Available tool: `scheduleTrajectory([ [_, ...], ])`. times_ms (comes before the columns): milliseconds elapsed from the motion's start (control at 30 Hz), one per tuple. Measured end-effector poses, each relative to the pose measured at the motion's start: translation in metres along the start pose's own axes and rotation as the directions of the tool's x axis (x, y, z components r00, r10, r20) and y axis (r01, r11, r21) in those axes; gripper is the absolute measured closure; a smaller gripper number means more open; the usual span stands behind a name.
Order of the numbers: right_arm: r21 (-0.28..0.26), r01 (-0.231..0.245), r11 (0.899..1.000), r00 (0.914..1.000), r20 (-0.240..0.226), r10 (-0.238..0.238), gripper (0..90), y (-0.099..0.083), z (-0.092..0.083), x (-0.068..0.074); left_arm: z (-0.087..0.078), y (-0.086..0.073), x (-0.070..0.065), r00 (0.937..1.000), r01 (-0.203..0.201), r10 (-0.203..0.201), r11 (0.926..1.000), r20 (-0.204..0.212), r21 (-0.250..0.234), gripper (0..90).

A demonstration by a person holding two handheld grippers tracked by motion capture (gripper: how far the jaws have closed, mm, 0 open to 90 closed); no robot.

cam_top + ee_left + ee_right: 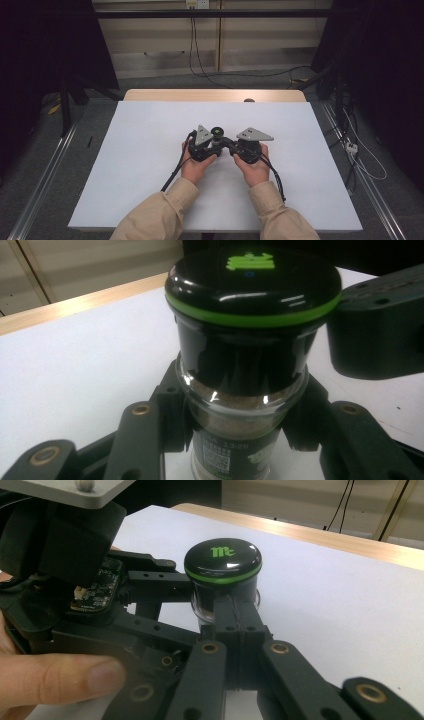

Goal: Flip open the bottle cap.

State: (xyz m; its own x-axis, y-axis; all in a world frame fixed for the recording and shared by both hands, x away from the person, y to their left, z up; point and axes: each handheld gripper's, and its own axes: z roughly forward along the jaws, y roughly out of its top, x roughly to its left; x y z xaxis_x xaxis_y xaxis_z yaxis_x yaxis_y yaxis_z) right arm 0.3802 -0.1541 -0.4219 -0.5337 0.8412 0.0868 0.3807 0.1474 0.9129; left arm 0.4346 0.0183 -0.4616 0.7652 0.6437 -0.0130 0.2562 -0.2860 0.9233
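Observation:
A glass spice jar with a black lid and a green ring stands on the white table top in the middle. My left gripper is shut on the jar, its jaws pressing both sides of the glass just under the lid. In the right gripper view the lid shows a green logo. My right gripper is shut, its two jaws pressed together with nothing between them. Its tips sit right against the near side of the jar, below the lid. Both hands hold the grippers close together, tips facing each other.
A strip of bare wood runs along the table's far edge. Cables trail from both grippers back along the sleeves. Beyond the table are a grey floor, wall cables and dark curtains at both sides.

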Motion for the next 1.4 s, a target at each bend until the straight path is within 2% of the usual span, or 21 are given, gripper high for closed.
scheduleTrajectory([
  [733, -0.012, -0.004, 1.000, 1.0000, -0.004, 0.004, 90.0, 0.0043, -0.0003, 0.0015, 0.0000, 0.0000, -0.0002, 1.0000, 0.001, -0.001, 1.0000, -0.004, 0.001, 53.3],
  [1400, -0.002, 0.009, 1.000, 1.0000, -0.001, -0.009, 90.0, 0.0066, -0.0001, 0.0027, 0.0000, 0.0000, -0.0010, 0.9999, 0.000, 0.000, 1.0000, -0.011, 0.003, 53.3],
])
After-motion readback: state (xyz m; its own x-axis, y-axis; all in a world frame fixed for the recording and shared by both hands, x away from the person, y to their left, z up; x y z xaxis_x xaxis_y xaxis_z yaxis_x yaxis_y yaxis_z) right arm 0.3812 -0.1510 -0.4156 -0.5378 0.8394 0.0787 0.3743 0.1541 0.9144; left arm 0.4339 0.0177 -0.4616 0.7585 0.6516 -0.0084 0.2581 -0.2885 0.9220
